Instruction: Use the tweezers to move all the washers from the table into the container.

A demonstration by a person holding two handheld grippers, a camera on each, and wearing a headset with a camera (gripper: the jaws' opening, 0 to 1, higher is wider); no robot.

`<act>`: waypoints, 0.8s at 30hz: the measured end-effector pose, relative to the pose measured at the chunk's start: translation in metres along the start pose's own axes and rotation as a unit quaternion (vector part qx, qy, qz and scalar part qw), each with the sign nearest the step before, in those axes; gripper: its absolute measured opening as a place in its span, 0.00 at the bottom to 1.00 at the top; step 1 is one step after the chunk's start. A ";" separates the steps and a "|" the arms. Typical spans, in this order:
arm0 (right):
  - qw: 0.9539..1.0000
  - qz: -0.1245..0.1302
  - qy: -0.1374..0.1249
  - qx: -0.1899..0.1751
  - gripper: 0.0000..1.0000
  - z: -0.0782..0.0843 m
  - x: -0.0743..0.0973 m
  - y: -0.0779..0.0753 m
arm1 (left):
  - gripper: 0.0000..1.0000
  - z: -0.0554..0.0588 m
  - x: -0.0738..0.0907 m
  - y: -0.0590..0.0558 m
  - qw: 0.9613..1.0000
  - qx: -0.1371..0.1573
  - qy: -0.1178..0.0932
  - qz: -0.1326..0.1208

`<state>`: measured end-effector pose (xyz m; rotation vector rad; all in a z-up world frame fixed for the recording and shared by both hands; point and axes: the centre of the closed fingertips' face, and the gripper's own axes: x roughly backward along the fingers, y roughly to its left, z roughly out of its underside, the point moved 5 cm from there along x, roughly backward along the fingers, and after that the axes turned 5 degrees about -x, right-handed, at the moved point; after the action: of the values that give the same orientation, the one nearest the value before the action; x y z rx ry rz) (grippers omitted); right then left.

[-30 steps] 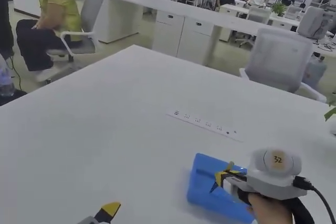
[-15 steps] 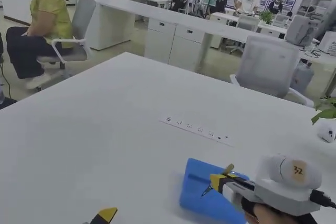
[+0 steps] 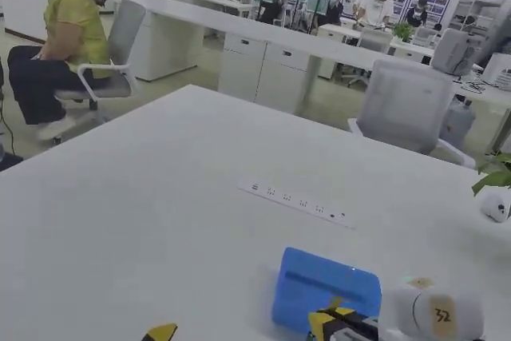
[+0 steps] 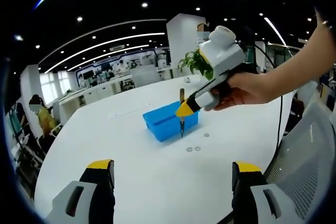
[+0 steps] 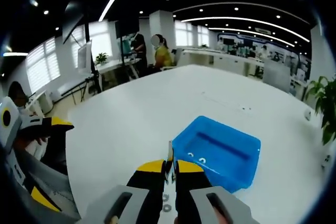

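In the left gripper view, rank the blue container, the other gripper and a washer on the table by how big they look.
Largest, unranked: right gripper and container, close in look, and the gripper is nearer the camera.
Smallest: washer.

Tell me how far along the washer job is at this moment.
Done: two washers lie in the blue container. In hand: the right gripper is shut on the tweezers. Remaining: at least three washers lie on the table beside the container; the left gripper is open.
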<state>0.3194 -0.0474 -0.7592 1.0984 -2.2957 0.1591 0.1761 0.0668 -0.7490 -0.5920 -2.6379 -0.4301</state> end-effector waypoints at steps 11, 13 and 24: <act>1.000 0.001 0.021 -0.014 0.03 0.023 -0.003 0.003 | 0.95 0.002 -0.001 -0.004 1.000 -0.011 0.008 0.007; 1.000 0.002 0.025 -0.006 0.03 0.026 -0.004 0.002 | 0.95 0.003 -0.001 -0.004 1.000 -0.013 0.011 0.007; 1.000 0.006 0.025 -0.016 0.04 0.030 -0.006 -0.002 | 0.95 0.004 -0.002 -0.003 1.000 -0.015 0.013 0.006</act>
<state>0.3098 -0.0548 -0.7873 1.0523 -2.2537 0.1533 0.1750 0.0647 -0.7539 -0.6071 -2.6057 -0.4713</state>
